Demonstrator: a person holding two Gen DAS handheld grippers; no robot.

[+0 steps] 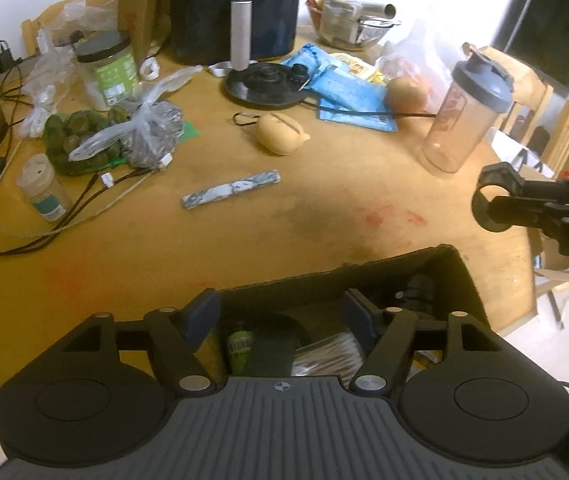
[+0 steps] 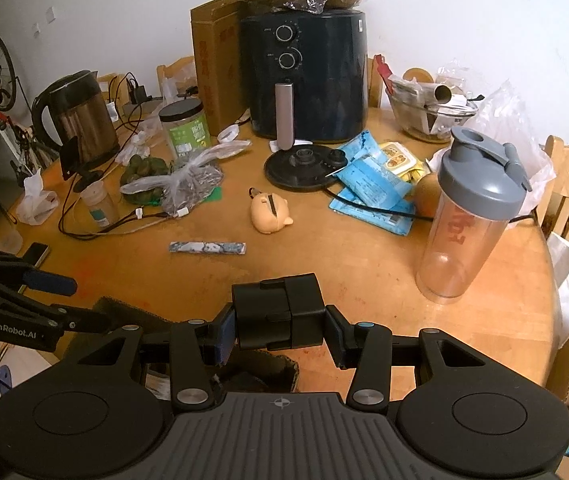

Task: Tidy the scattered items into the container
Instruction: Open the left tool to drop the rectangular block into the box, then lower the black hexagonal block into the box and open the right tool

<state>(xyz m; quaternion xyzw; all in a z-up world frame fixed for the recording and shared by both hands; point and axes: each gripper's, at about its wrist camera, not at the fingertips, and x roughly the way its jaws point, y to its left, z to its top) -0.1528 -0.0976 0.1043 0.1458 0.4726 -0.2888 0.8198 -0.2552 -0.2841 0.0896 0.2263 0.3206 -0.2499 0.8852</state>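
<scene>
A cardboard box point(image 1: 384, 268) sits at the table's near edge, holding a green tube point(image 1: 239, 346), a pack of cotton swabs point(image 1: 332, 354) and a dark item point(image 1: 416, 296). My left gripper point(image 1: 280, 312) hangs open over the box with nothing between its fingers. My right gripper point(image 2: 280, 328) is shut on a black plastic block point(image 2: 278, 312), to the right of the box rim point(image 2: 124, 310) and above the table. Loose on the table lie a blue-white marbled stick point(image 2: 207, 247) and a tan pig-shaped case point(image 2: 270, 212).
A shaker bottle point(image 2: 472, 216) stands at the right. Farther back are blue packets point(image 2: 372, 184), a kettle base point(image 2: 304, 168), an air fryer point(image 2: 308, 76), a jar point(image 2: 186, 128), bagged green fruit point(image 2: 144, 178), cables point(image 2: 96, 232) and a kettle point(image 2: 80, 116). A phone point(image 2: 36, 252) lies at the left.
</scene>
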